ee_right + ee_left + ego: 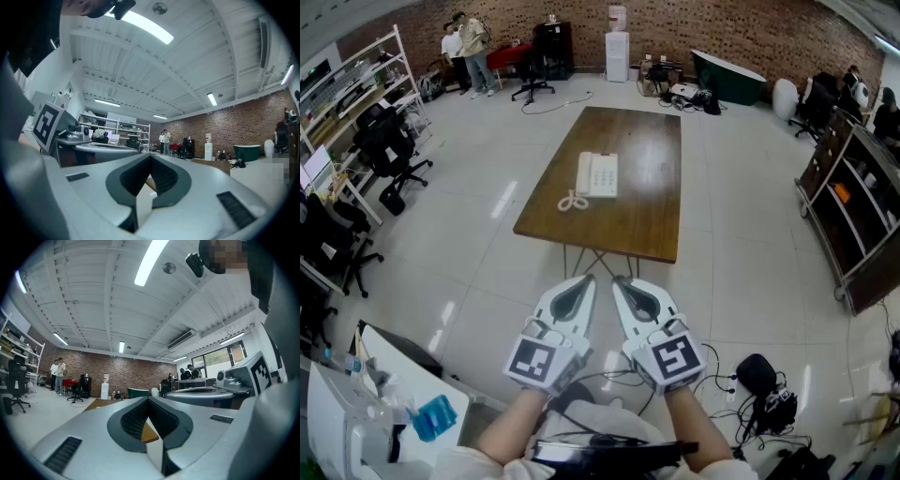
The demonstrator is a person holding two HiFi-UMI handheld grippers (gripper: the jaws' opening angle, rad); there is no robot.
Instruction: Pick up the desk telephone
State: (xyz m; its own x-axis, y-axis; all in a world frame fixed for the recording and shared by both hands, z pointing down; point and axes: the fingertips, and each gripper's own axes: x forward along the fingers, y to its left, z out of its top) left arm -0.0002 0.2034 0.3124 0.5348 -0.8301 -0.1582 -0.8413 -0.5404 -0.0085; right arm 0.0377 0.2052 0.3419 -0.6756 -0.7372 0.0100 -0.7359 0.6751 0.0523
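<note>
Left tool [585,279] and right tool [622,280] are hanging side by side low in the head view, over the floor [741,272] and well short of the table [652,202]. Both are pointing toward the table, with their tips near each other but apart.

Left tool's jaws are sitting fully together with nothing between them. In the left gripper view the dark pads [135,420] are meeting in a point, with a sliver of table edge showing behind. Right tool's jaws are closing flat on each other too, empty. A marker cube [534,361] is facing up at the back of each tool, and forearms are coming in from the bottom edge.

Phone [598,174] is lying flat on the table's left half, about midway along its length, well apart from both tools. Handset [584,172] is resting in the cradle on the phone's left side, with the keypad to its right. Coiled cord [572,202] is trailing off the phone's near left corner onto the tabletop. Nothing is touching the phone.

Two people [464,47] are standing far left by the brick wall [741,33]. A water dispenser [618,42] is standing against that wall. Office chairs [389,150] are sitting at the left beside a white shelf [356,84].
</note>
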